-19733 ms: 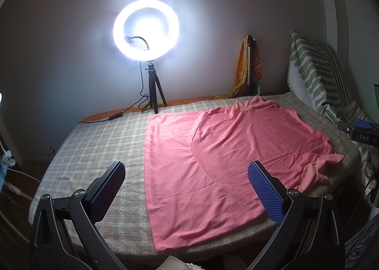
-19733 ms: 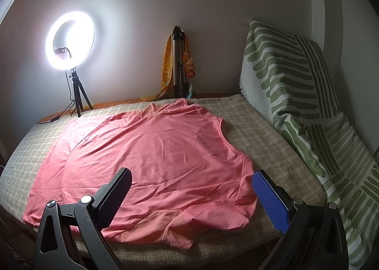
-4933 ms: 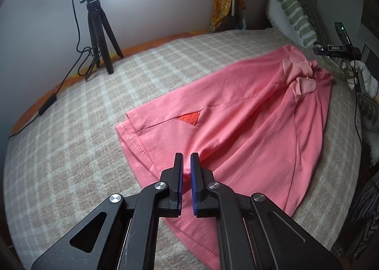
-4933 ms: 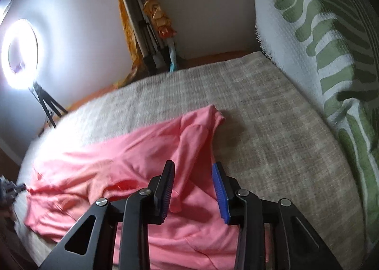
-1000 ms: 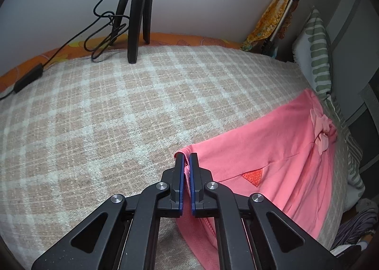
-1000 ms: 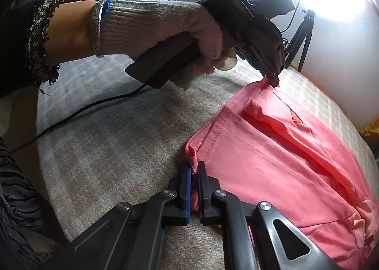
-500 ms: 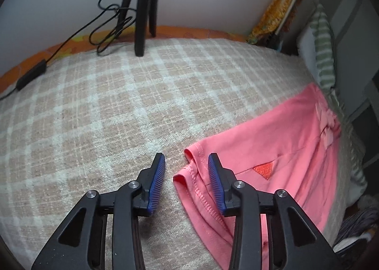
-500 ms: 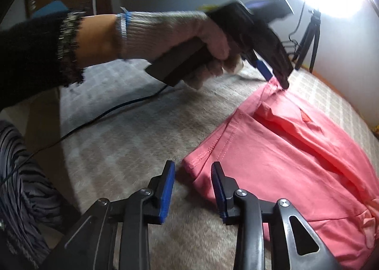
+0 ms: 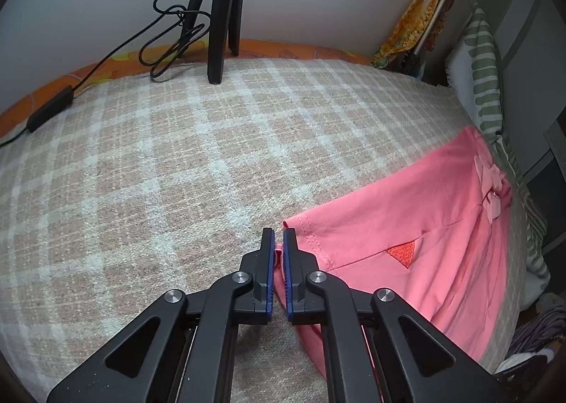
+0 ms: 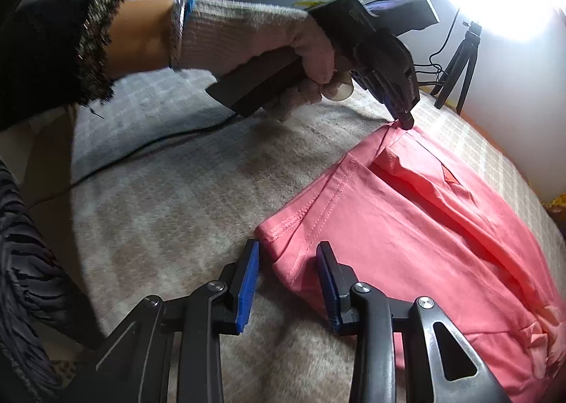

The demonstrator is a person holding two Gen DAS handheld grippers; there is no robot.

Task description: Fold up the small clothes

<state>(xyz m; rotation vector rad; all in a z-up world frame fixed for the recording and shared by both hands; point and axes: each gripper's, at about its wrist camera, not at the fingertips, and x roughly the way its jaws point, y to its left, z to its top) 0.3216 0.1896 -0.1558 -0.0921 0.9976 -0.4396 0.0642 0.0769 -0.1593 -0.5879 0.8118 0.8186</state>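
Seen from the left wrist, the left gripper (image 9: pixel 279 244) has just been closing and now pinches the far hem corner of the pink shirt (image 9: pixel 424 226), which lies folded lengthwise on the checked blanket (image 9: pixel 159 173) near the tripod leg (image 9: pixel 217 31).

From the right wrist, the right gripper (image 10: pixel 288 258) stands with jaws apart around the near hem corner, pads not pressing it. A gloved hand (image 10: pixel 283 49) holds the left gripper at the far corner.
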